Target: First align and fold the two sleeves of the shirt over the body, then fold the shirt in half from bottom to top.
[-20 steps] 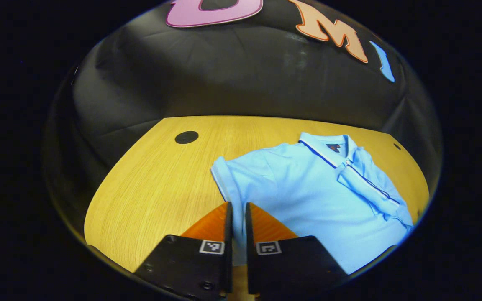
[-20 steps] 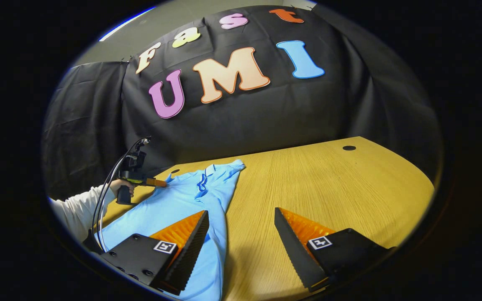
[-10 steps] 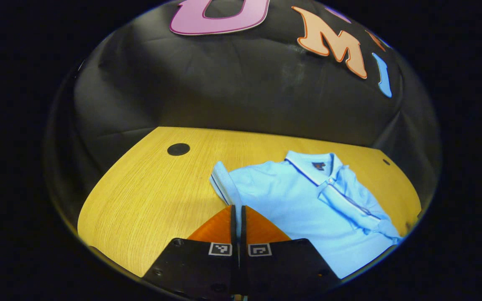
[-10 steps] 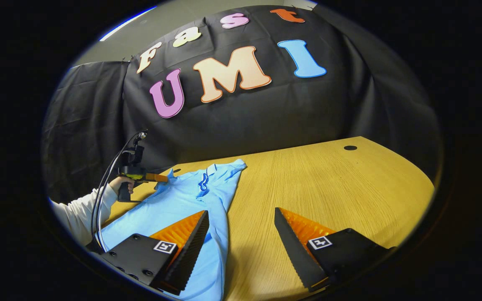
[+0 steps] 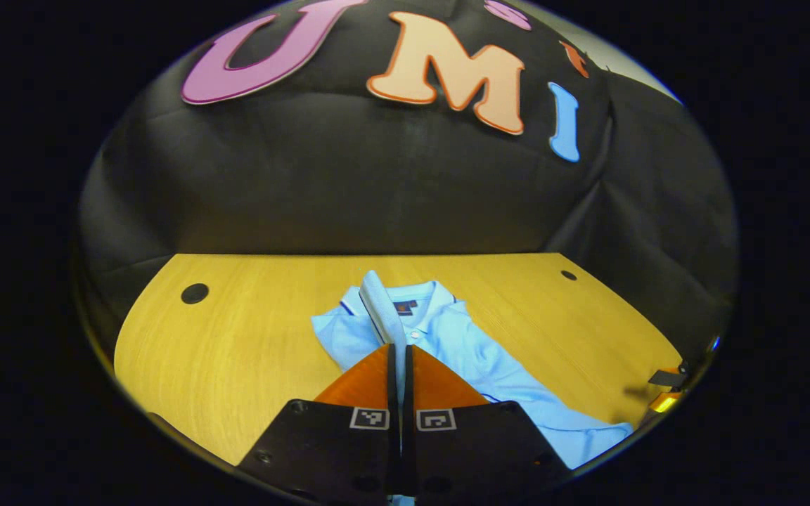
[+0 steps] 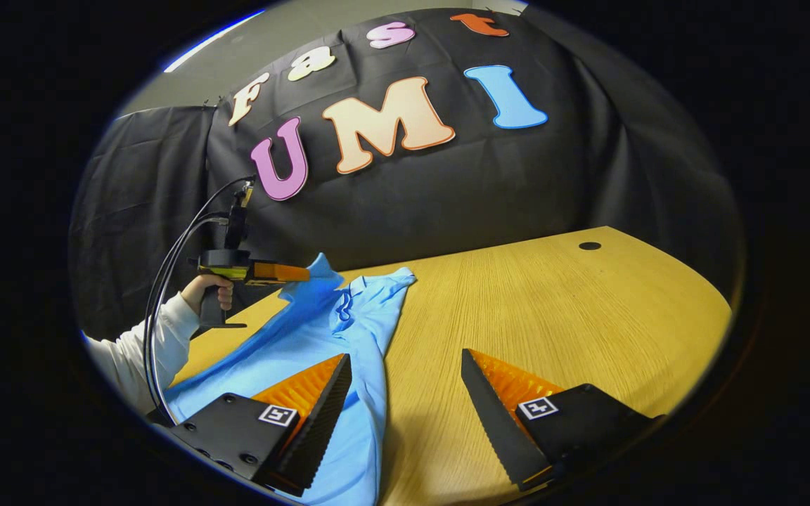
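While pinched: sleeve [image 5: 379,309] between left tool [image 5: 399,355].

The left gripper [image 6: 303,273], seen in the right gripper view, has a black pistol handle, a yellow band on its body and black cables looping from a top mast. The hand [image 6: 213,289] wears a white long sleeve [image 6: 139,356]. Each near gripper [image 6: 405,372] carries black finger mounts with square black-and-white markers and screws.

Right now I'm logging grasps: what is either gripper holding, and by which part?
The left gripper is shut on the shirt, pinching its sleeve. The right gripper is open, holding nothing.
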Demonstrator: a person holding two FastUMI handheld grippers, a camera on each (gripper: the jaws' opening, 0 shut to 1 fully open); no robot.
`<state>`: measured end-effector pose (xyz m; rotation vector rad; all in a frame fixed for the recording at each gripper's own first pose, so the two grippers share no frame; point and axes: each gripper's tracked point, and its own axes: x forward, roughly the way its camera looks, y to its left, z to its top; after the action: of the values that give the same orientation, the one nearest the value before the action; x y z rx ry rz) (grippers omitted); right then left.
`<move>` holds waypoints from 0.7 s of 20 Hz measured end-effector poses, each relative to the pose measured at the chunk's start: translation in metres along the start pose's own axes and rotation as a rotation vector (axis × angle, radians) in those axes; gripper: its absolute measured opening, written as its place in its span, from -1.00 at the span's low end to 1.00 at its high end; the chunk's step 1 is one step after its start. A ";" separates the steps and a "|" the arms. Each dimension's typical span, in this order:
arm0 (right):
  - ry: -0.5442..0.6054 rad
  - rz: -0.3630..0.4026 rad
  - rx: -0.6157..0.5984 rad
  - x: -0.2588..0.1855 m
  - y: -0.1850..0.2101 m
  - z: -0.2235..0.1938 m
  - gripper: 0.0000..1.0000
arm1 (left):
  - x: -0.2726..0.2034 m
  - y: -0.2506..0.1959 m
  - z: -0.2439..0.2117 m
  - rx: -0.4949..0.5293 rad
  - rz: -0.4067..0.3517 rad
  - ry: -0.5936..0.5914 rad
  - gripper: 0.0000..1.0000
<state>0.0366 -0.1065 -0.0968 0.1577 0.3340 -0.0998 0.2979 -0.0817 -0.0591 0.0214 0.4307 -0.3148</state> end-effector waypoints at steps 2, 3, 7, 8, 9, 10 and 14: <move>0.001 -0.002 -0.002 -0.001 0.000 -0.001 0.96 | 0.009 -0.022 -0.017 0.057 -0.019 0.036 -1.00; 0.001 0.000 -0.003 -0.002 0.001 -0.002 0.96 | 0.012 -0.032 -0.025 0.077 -0.028 0.049 -1.00; 0.003 0.011 0.000 -0.002 0.005 -0.002 0.96 | 0.019 -0.051 -0.042 0.160 -0.013 0.073 -1.00; 0.003 0.012 0.000 -0.002 0.006 -0.002 0.96 | 0.020 -0.053 -0.042 0.180 -0.007 0.068 -1.00; 0.003 0.011 -0.003 -0.003 0.005 -0.002 0.96 | 0.018 -0.058 -0.043 0.187 -0.006 0.064 -1.00; 0.002 0.008 -0.007 -0.002 0.005 -0.002 0.96 | 0.017 -0.061 -0.041 0.186 -0.010 0.054 -0.98; 0.009 0.023 -0.010 -0.004 0.012 -0.006 0.96 | 0.000 -0.067 -0.039 0.177 -0.008 0.031 -0.79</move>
<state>0.0326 -0.0937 -0.0997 0.1522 0.3417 -0.0749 0.2616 -0.1426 -0.0912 0.1980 0.4331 -0.3607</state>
